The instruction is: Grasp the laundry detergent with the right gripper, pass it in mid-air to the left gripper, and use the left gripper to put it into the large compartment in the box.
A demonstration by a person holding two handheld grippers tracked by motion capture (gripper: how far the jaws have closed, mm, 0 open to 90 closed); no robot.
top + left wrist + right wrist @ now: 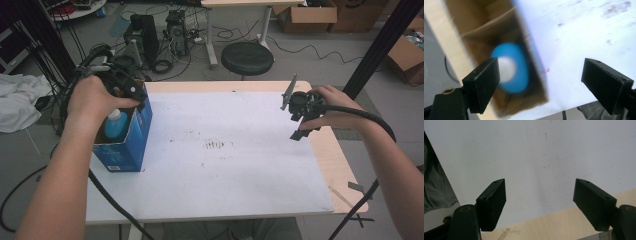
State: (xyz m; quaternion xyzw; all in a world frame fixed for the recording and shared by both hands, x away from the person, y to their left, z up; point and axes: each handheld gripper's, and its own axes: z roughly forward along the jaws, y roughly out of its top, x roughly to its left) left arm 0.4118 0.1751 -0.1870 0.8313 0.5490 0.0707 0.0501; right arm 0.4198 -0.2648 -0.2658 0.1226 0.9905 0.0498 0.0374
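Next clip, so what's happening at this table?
A person holds a two-jaw gripper in each hand over a white-topped table. The left gripper hovers, jaws open, above an open blue box at the table's left edge; a blue bottle with a white cap stands inside it. The right gripper is held over bare table near the right edge, jaws open and empty. Nothing is gripped.

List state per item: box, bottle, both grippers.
blue box: upright at the table's left edge, top open.
blue bottle: standing inside the box, white cap on.
left gripper: jaws open, above the box opening, holding nothing.
right gripper: jaws open, over the white sheet near the table's right edge, holding nothing.
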